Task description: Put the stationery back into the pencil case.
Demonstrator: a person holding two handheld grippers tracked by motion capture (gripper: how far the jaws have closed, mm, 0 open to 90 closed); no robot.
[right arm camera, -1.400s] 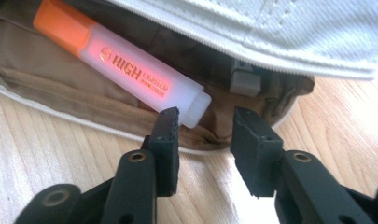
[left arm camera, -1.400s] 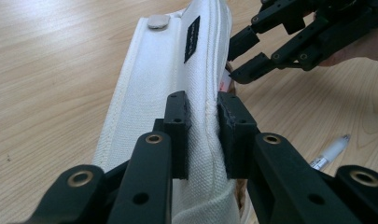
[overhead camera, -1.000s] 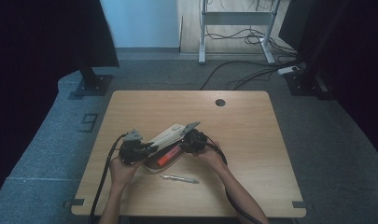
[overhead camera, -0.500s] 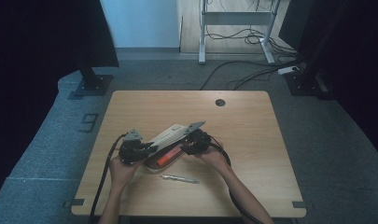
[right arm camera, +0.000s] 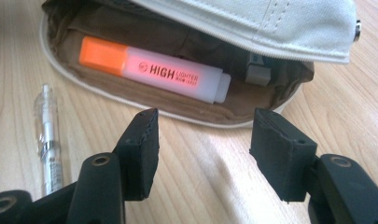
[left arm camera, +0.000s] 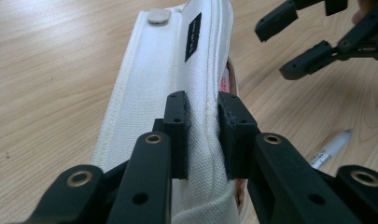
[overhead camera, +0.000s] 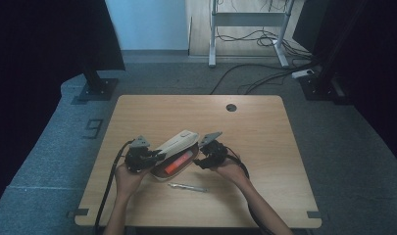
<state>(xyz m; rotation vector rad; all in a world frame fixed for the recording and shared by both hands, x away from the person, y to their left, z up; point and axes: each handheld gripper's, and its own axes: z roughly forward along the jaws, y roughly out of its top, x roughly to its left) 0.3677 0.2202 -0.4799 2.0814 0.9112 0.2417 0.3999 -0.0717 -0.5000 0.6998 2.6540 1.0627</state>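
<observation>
A cream canvas pencil case (overhead camera: 174,149) lies on the wooden table (overhead camera: 255,127), its flap (left arm camera: 177,60) lifted. My left gripper (left arm camera: 204,135) (overhead camera: 148,157) is shut on the flap's edge and holds it up. Inside the brown lining lies an orange highlighter (right arm camera: 154,70) (overhead camera: 179,161). My right gripper (right arm camera: 203,140) (overhead camera: 202,160) is just right of the case's mouth; its jaws have just been opening, with nothing between them. In the left gripper view, that other gripper (left arm camera: 312,37) hangs open at top right. A clear pen (overhead camera: 187,187) (right arm camera: 49,140) (left arm camera: 333,147) lies on the table in front of the case.
A round cable hole (overhead camera: 231,107) sits near the table's far edge. Dark stands (overhead camera: 95,83) and cables (overhead camera: 255,78) are on the floor beyond. Cables (overhead camera: 108,196) trail from both grippers off the near edge.
My right gripper has drawn back to the right, away from the case, and its jaws have spread. The left gripper and the raised flap have stayed put.
</observation>
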